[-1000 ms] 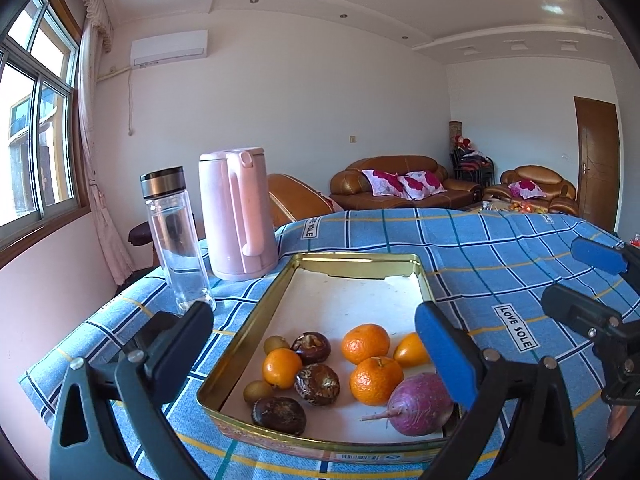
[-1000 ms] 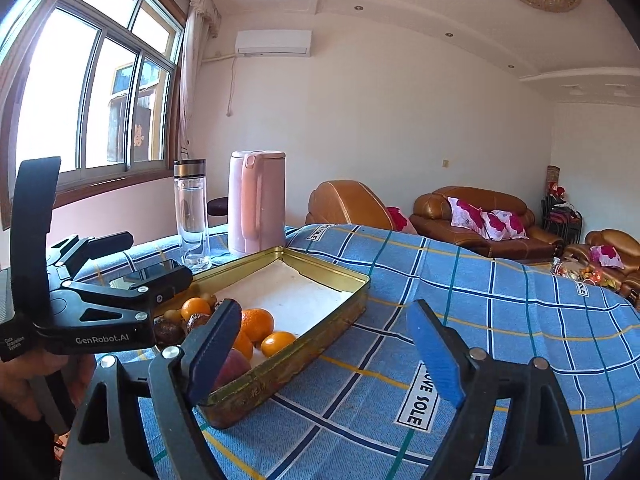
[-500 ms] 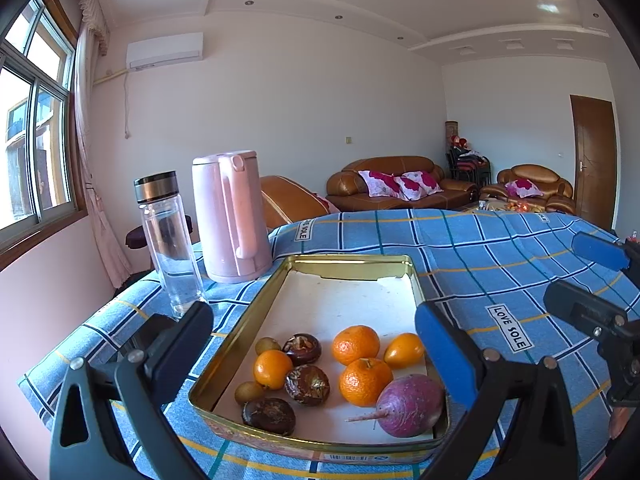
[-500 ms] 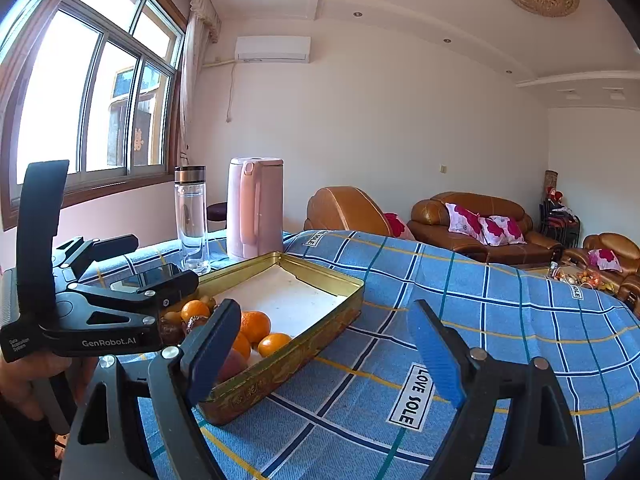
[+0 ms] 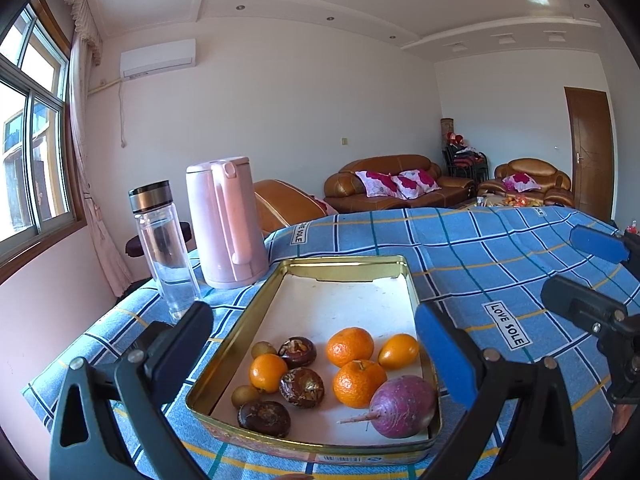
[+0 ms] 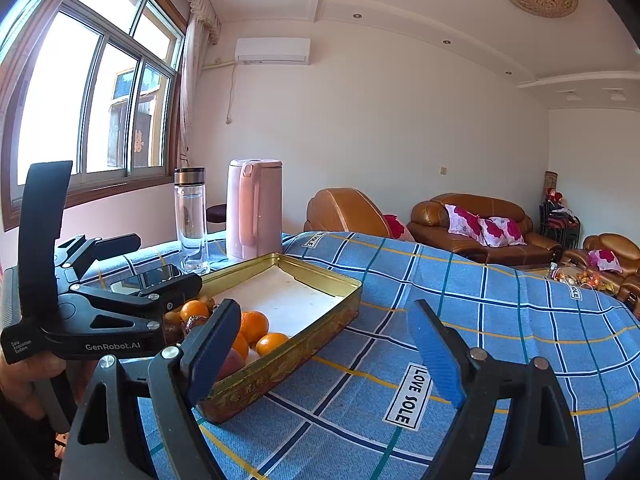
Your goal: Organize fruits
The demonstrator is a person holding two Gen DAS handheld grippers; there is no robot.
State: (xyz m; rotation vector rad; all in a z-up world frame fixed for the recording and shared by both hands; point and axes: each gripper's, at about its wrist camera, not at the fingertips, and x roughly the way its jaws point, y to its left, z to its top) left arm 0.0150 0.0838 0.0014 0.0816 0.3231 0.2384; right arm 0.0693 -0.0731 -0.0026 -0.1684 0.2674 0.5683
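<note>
item: fruit in gold tin [image 5: 408, 280], lower centre of the left wrist frame. your left gripper [image 5: 316, 344] is hanging released, empty, with the oranges [image 5: 350, 346] lying straight ahead between its fingers. your right gripper [image 6: 324, 344] is also gaping empty, tin sitting off toward lower left. left hand is looking nearer.
</note>
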